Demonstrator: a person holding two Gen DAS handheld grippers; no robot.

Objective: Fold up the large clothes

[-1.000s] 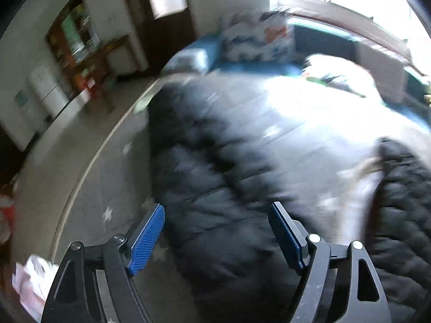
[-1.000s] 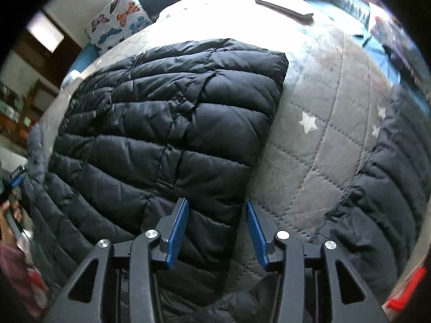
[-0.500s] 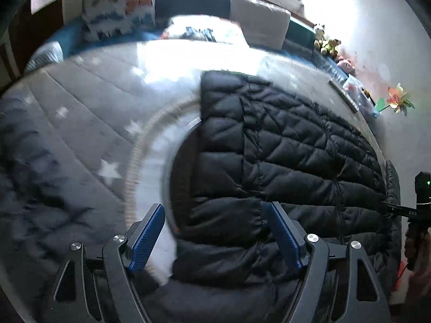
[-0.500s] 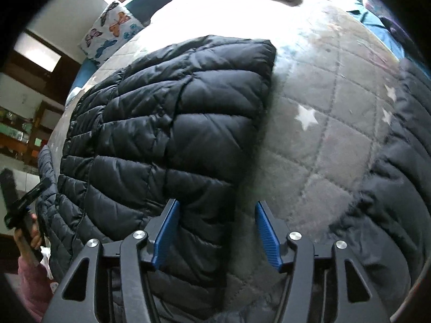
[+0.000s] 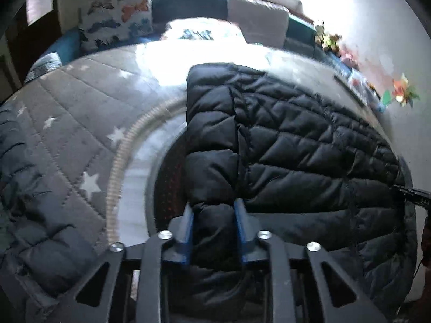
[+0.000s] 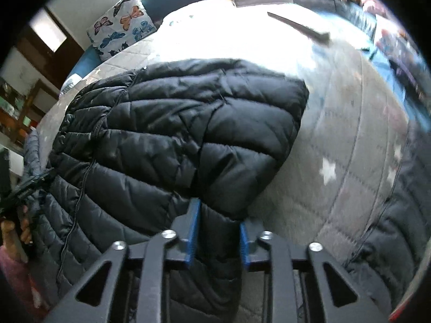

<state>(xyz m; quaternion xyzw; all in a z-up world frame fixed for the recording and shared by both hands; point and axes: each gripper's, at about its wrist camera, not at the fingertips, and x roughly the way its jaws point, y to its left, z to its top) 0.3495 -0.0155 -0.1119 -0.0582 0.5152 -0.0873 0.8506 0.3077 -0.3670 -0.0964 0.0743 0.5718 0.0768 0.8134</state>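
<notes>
left gripper and right gripper, jaws closing, each pinched a fold of the black quilted jacket on the grey starred quilt.

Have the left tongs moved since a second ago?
Yes. The left tongs swung from the grey quilt onto the black jacket and are closing on its edge.

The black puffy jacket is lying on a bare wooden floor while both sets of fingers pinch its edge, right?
Not a wooden floor: the black puffy jacket lies on a grey quilted star-print blanket, as the left wrist view shows. Both sets of fingers are closing on its edge.
</notes>
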